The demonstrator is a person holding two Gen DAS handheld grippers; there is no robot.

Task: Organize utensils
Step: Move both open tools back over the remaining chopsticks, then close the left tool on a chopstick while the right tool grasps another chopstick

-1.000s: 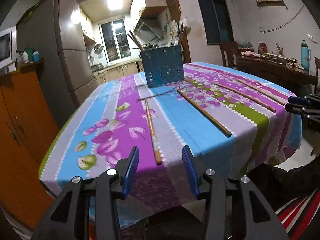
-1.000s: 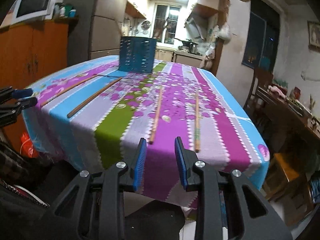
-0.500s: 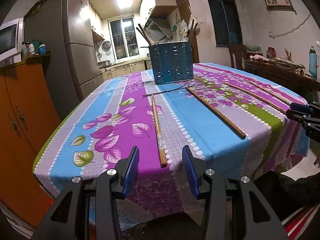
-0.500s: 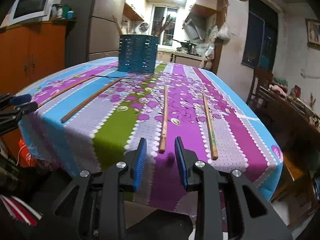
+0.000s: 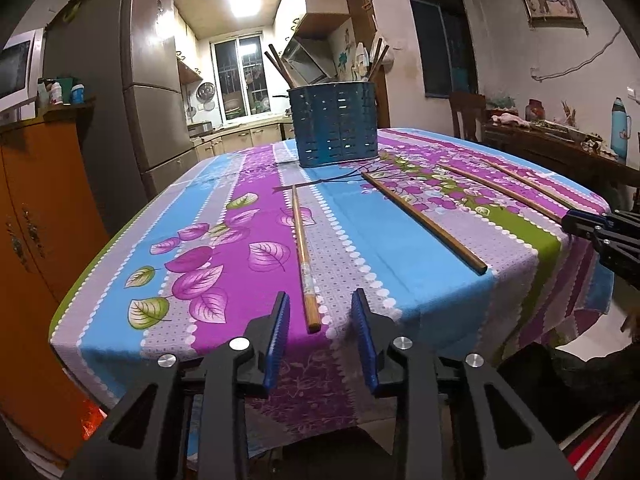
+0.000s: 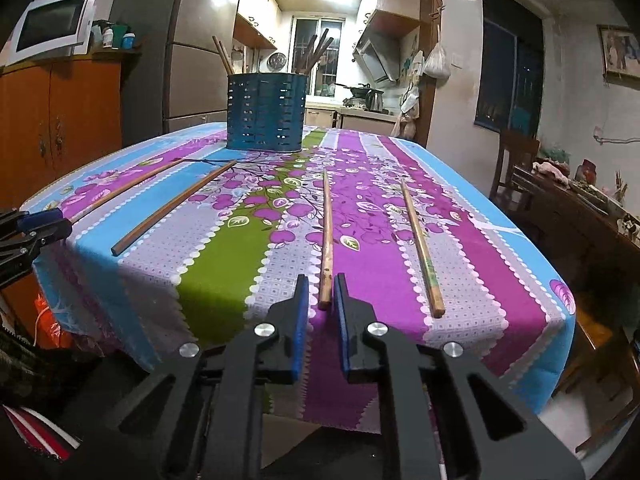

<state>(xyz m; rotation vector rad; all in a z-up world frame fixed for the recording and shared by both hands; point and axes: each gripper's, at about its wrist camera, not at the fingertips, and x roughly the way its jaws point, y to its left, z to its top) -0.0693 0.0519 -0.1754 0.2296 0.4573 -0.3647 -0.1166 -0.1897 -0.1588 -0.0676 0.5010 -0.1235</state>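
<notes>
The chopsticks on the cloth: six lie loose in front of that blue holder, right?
Not six: four chopsticks lie loose on the cloth before the blue holder. The right wrist view shows all four.

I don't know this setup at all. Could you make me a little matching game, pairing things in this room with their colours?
Things:
1. utensil holder
2. cabinet
3. flask
4. microwave

Colours:
a. orange
b. white
c. dark blue
d. light blue

Pairs: 1-c, 2-a, 3-d, 4-b
</notes>
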